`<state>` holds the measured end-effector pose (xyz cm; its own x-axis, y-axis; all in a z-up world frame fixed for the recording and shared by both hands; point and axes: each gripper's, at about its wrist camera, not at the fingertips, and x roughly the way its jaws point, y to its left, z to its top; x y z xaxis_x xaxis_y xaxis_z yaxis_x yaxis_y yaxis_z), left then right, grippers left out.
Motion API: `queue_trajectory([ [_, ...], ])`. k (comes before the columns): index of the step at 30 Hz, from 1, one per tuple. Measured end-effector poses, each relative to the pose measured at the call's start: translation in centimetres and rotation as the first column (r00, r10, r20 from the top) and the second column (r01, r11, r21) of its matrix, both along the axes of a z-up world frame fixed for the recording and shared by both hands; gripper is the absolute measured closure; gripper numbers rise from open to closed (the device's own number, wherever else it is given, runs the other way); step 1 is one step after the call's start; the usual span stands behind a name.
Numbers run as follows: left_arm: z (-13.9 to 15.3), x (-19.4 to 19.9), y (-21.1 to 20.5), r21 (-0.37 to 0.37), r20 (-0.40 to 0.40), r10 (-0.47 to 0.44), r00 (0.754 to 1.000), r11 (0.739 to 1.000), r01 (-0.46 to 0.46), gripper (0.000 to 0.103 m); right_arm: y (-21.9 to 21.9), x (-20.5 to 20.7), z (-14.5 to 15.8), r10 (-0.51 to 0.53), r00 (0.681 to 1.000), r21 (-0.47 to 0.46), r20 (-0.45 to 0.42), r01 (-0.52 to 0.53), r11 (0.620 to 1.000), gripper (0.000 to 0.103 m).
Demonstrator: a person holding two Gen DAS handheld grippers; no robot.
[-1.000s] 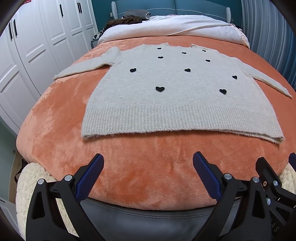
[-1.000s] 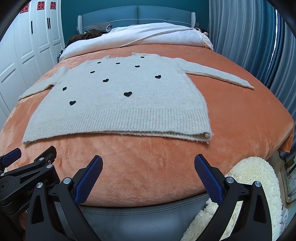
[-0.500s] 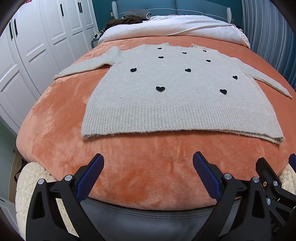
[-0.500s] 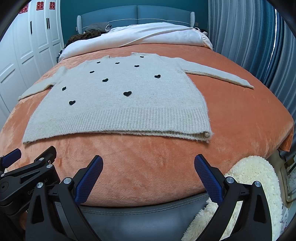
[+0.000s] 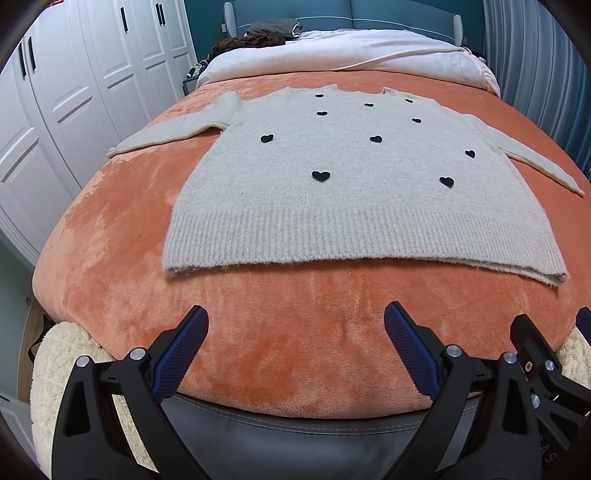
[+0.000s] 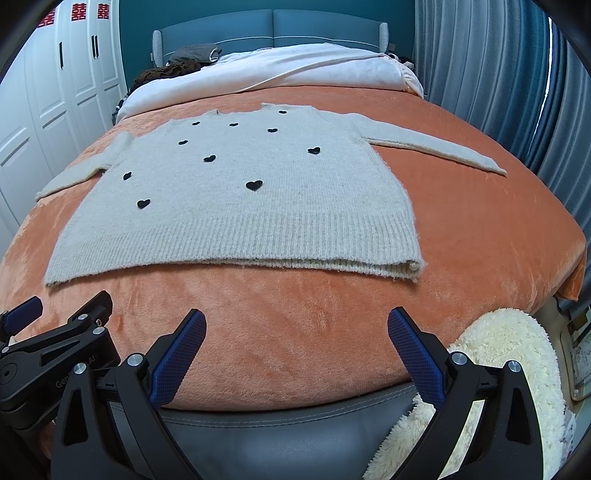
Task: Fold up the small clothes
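Sweater of pale grey knit lies spread flat, front up, across the middle of the bed, on an orange plush blanket. Small black hearts dot its chest, and a ribbed hem runs along its near edge, parallel to the foot edge of the bed. Both sleeves stretch outward toward the bed's side edges. At the hem's right corner the two layers sit slightly apart, showing a thick folded lip.

Left claw hangs over the foot edge of the bed with its blue-padded jaws wide apart, gripping nothing, well short of the hem. Right claw is just beside it, jaws likewise spread and empty.

A white duvet is bunched at the head edge, with dark clothing piled by the blue headboard. White wardrobe doors stand along the left side, grey-blue curtains along the right. A cream fleecy rug lies below the foot corner.
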<state>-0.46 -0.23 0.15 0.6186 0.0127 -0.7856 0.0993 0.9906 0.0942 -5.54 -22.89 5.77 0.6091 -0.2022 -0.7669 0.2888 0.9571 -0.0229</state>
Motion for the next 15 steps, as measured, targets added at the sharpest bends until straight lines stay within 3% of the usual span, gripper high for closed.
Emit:
queue_trajectory([
  [15, -0.03, -0.06, 0.03, -0.001, -0.001, 0.001, 1.0, 1.0, -0.001, 0.01, 0.03, -0.04, -0.04, -0.001, 1.0, 0.001, -0.001, 0.001, 1.0, 0.005],
])
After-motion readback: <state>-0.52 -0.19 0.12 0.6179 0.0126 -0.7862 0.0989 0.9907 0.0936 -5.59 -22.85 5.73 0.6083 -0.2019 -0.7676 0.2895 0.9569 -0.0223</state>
